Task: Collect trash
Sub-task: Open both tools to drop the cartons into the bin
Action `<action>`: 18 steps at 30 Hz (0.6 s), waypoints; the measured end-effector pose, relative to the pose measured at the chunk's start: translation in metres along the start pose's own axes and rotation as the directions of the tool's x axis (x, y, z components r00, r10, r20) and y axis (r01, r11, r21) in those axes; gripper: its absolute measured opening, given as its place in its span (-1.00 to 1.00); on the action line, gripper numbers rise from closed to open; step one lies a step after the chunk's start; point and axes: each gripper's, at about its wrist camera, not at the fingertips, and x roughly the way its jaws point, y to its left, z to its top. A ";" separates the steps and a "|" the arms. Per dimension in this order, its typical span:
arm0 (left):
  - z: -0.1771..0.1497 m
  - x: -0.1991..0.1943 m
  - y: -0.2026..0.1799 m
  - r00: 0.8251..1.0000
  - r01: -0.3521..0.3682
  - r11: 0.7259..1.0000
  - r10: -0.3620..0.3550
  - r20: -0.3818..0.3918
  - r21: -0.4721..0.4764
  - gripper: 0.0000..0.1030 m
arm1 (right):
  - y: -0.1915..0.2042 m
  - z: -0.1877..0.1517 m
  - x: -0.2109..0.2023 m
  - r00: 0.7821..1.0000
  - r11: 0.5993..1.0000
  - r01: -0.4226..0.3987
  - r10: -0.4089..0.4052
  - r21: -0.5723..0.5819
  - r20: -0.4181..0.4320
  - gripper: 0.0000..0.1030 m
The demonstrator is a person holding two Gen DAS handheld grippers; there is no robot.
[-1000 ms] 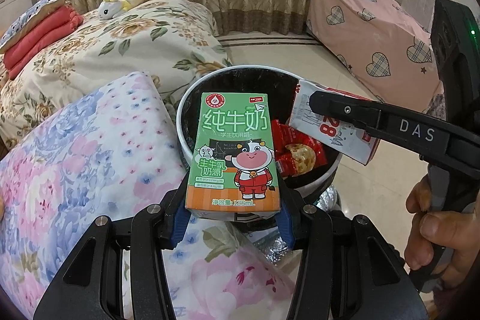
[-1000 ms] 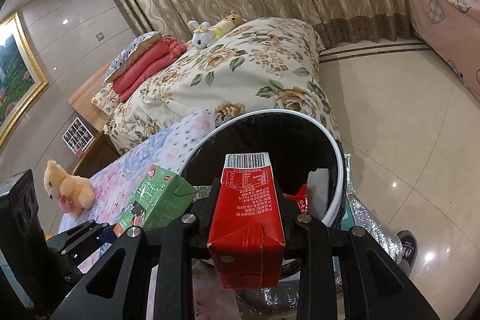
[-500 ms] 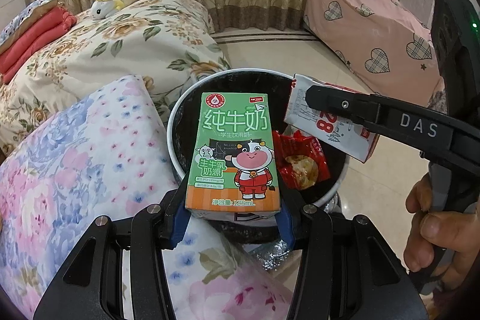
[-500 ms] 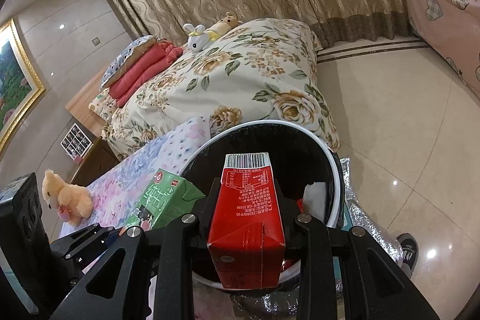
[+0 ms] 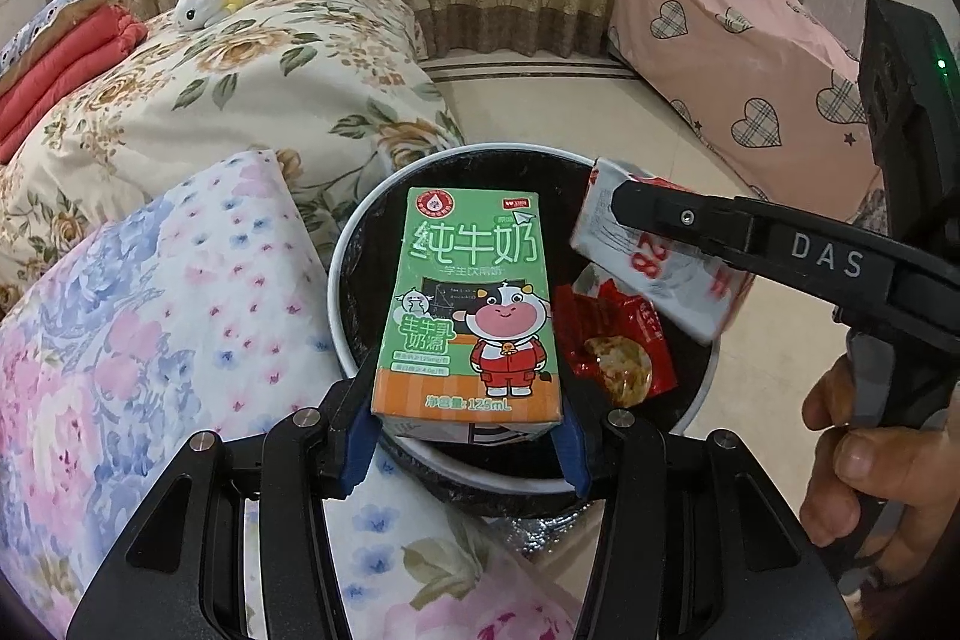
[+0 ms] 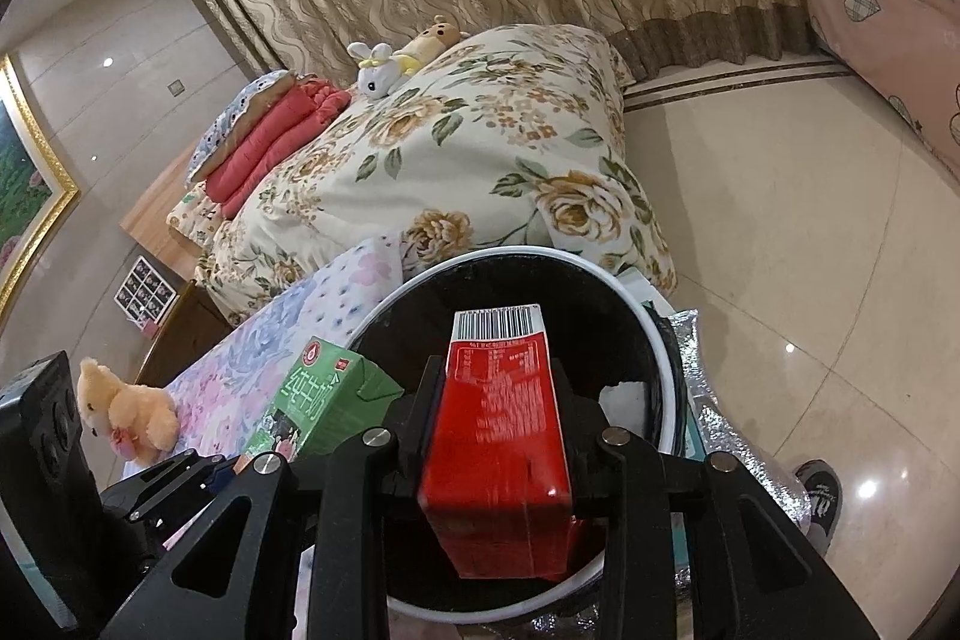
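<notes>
Trash bin [image 5: 354, 244] on tiled floor [image 6: 780, 220]

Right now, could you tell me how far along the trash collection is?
Done: a red snack wrapper already lies in the bin. In hand: the left tongs hold the green milk carton and the right tongs the red carton over the bin, jaws opening. Left: both cartons have yet to drop.

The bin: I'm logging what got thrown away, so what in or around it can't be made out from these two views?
- Bin floor, left wrist view: hidden by the green milk carton; only a red snack wrapper shows.
- Red carton, right wrist view: print too small and blurred to read.
- White scrap in the bin, right wrist view: half hidden by the right gripper.
- Shoe, right wrist view: cut off by the edge.
</notes>
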 end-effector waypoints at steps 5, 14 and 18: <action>-0.001 -0.007 0.001 1.000 -0.010 1.000 0.010 0.025 -0.013 0.46 | -0.002 0.002 -0.004 1.000 1.000 -0.001 0.001 0.015 0.013 -0.10; -0.023 -0.031 0.021 0.998 0.005 0.995 0.001 0.061 -0.102 0.46 | 0.006 -0.006 -0.018 0.999 1.000 -0.024 0.023 0.020 0.037 0.15; -0.041 -0.044 0.033 0.998 0.003 0.988 0.008 0.070 -0.153 0.46 | 0.015 -0.013 -0.028 0.998 0.999 -0.039 0.039 0.015 0.053 0.31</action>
